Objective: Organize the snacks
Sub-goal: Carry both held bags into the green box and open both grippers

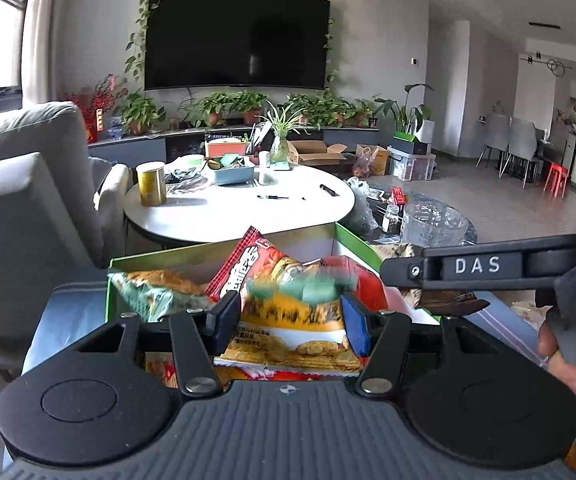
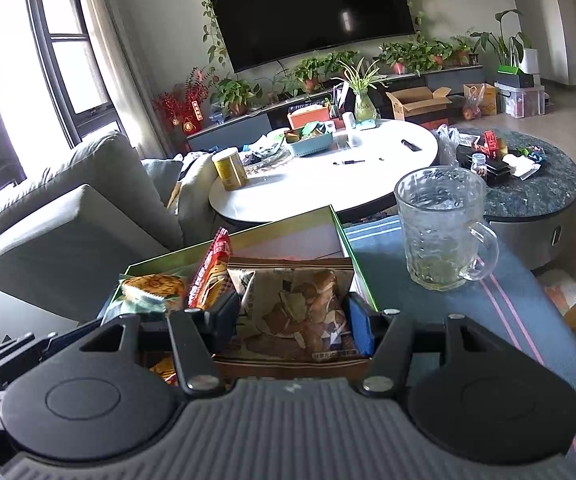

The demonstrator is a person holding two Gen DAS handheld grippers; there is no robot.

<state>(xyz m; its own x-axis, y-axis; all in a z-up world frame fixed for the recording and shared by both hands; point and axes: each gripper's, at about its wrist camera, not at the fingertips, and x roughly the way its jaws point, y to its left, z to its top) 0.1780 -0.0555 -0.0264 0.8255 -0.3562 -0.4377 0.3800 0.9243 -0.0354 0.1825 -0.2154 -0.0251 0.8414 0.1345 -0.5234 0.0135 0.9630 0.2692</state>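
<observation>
left wrist view: left gripper [image 1: 291, 322] with fingers set wide apart, flanking a yellow snack packet [image 1: 300, 328] whose top is blurred green; pads at or very near the packet's sides, real contact not possible to confirm. packet standing on edge inside the green box [image 1: 223, 249], just beside a red packet [image 1: 243, 268] and, further left, a green-and-orange packet [image 1: 159, 290]. right gripper's arm, marked das, crossing the upper right of this view.

right wrist view: right gripper [image 2: 292, 322] likewise parted about a packet's width, straddling a brown chip packet [image 2: 300, 312] that stands upright at the right end of the same box, against its right wall. clamped or merely bracketed, cannot tell. textured glass mug [image 2: 444, 228] on the striped cloth just right of the box, near enough to knock with an elbow swing.

likely handling: all packets light, air-puffed, foil-slick and crinkly; contents brittle, easily crushed by a hard pinch. best taken at the crimped top or bottom seal, or lightly across the flat faces near an edge, not through the puffed middle. likely to slip or rotate under a loose grip, so a modest squeeze on the seam seems safest. box thin-walled, probably cardboard, liable to shift if pushed.
</observation>
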